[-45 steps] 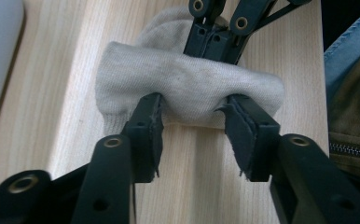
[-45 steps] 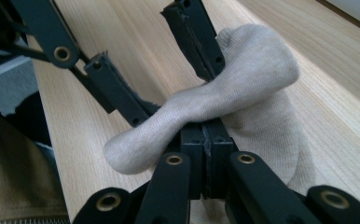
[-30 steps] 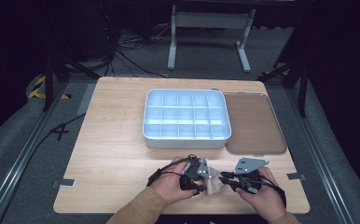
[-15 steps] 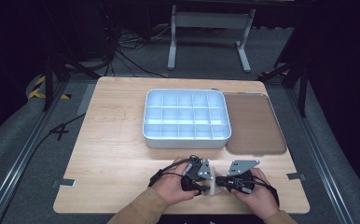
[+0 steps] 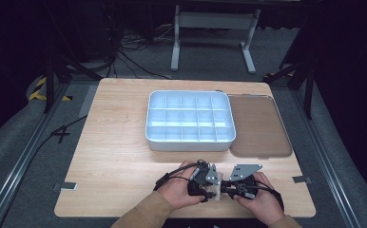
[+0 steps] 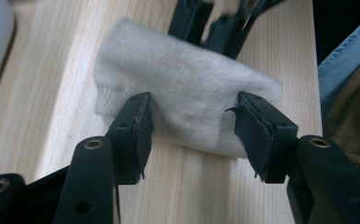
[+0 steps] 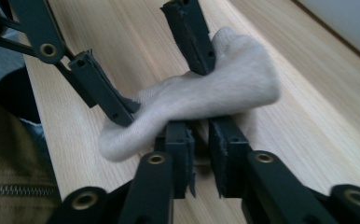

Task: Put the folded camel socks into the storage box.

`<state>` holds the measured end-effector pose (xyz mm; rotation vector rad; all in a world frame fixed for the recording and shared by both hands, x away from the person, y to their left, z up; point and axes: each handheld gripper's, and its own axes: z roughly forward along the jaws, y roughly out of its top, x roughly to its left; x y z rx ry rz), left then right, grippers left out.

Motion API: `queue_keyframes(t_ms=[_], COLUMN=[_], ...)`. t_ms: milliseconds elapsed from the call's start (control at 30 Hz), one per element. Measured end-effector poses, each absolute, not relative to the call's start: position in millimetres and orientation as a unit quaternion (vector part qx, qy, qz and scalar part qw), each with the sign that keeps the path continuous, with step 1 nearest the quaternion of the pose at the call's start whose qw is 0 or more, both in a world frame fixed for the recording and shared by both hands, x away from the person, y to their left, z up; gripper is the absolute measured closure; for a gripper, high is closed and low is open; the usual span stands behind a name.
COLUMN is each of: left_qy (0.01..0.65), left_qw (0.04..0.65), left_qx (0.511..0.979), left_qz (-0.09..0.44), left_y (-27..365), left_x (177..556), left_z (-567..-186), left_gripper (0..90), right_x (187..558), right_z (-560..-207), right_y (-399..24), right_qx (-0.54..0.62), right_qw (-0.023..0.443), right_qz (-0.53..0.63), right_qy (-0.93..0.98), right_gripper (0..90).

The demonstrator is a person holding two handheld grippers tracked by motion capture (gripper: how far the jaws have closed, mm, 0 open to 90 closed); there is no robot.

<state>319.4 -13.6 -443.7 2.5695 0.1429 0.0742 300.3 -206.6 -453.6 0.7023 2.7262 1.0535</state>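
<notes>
Pale wooden table (image 5: 115, 156) on a grey floor, dark all round, cables and a metal stand beyond the far edge.

At the near edge, tan sleeves and two hands, close together. Left gripper (image 5: 206, 186) and right gripper (image 5: 225, 186) nose to nose over a small off-white cloth (image 5: 214, 191), bunched and lying on the wood between them.

From the left gripper view: cloth (image 6: 187, 93) spread across the space between the two black jaws, one pad (image 6: 138, 126) at each side edge of it, jaws set wide and just been opening; whether the pads press on the fabric or only stand against it cannot be told. Other gripper's black jaws (image 6: 220, 23) meeting the cloth from the far side.

From the right gripper view: own jaws (image 7: 199, 154) close together with a narrow gap, just been opening a little, the near edge of the cloth (image 7: 206, 98) draped over their tips; a pinch on the fabric cannot be confirmed. Left gripper (image 7: 150, 60) opposite, one jaw at each end of the bundle.

Farther off, mid-table: white compartment tray (image 5: 189, 142), a grid of small cells. Just beside it on the right, touching or nearly so, flat brown lid (image 5: 257, 126). Small metal clips at the left and right table edges.
</notes>
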Motion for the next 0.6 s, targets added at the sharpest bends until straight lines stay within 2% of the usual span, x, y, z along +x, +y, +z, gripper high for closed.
queue_keyframes(t_ms=[100,300,600], left_qy=[0.055,0.055,0.058], left_qw=[0.28,0.276,0.282], left_qx=[0.958,0.959,0.957], left_qz=[0.028,0.028,0.027], left_y=[-13.5,-13.8,-14.6], left_x=[319.4,319.3,319.1], left_z=[-444.2,-443.3,-444.0], left_gripper=[45.3,45.3,42.6], right_x=[297.4,292.4,294.7], right_z=[-441.8,-419.6,-435.2], right_y=[-213.1,-220.0,-201.8], right_qx=[0.241,0.248,0.258], right_qw=[0.082,0.105,0.097], right_qz=[0.342,0.391,0.409], right_qy=[0.904,0.88,0.87], right_gripper=[72.0,72.2,73.4])
